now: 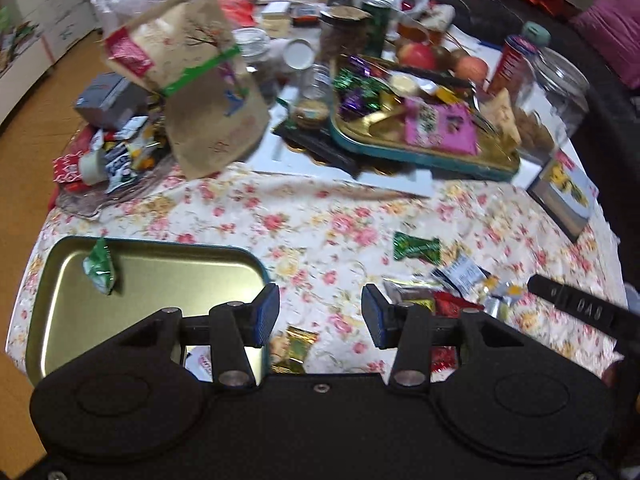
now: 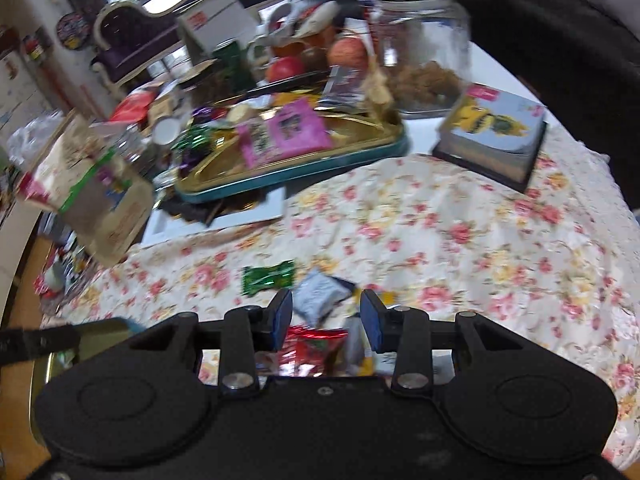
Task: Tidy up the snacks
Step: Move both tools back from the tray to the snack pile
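Hardly any legible text is found in either view. In the left wrist view, embossed characters are seen on the black arm (image 1: pixel 580 312) at the right edge, just right of the loose snack pile on the table; they appear to read "0A8", though the reading is uncertain. A square code pattern is printed on the pink packet (image 1: pixel 440 126) lying in the gold tray (image 1: pixel 420 156), but no words on it can be made out. Red print is seen on the white box (image 2: pixel 208 24) behind that tray in the right wrist view; it is too blurred to be read. Print on the remaining wrappers is illegible.
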Motion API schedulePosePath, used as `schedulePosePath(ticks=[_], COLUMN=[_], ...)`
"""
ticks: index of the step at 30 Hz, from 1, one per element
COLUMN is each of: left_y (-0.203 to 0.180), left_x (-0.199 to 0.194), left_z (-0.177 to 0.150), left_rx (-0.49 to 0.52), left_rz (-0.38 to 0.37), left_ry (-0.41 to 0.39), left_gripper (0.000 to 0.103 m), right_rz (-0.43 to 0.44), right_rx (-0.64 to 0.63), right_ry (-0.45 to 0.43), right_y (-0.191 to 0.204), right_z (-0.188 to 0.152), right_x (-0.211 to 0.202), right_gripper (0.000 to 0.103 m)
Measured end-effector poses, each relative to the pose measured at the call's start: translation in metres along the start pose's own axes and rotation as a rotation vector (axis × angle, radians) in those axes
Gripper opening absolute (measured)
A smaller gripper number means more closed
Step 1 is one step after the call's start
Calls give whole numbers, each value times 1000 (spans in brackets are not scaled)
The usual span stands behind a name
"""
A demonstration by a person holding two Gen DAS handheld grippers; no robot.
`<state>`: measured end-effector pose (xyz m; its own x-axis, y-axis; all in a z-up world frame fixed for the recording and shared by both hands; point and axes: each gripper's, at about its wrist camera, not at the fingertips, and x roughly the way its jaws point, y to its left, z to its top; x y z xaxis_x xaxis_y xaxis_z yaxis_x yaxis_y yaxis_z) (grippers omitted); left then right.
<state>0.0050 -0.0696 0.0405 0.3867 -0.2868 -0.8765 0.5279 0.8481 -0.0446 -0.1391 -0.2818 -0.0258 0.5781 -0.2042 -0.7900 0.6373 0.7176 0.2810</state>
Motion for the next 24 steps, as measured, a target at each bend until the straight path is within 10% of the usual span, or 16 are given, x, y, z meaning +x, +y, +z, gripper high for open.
schedulePosePath(ticks=[12,24], left_y=[-37,-36], left_x=[9,12], left_z=[0,4], left_rx=[69,41], left_rz=[-37,-67], left_ry=[67,133], left_gripper=[52,52], right_rz=[-94,-40], right_rx=[174,158], right_ry=[67,145], right_y=[-65,-45], right_z=[7,-5], right_x=[19,47], right_gripper=[41,37])
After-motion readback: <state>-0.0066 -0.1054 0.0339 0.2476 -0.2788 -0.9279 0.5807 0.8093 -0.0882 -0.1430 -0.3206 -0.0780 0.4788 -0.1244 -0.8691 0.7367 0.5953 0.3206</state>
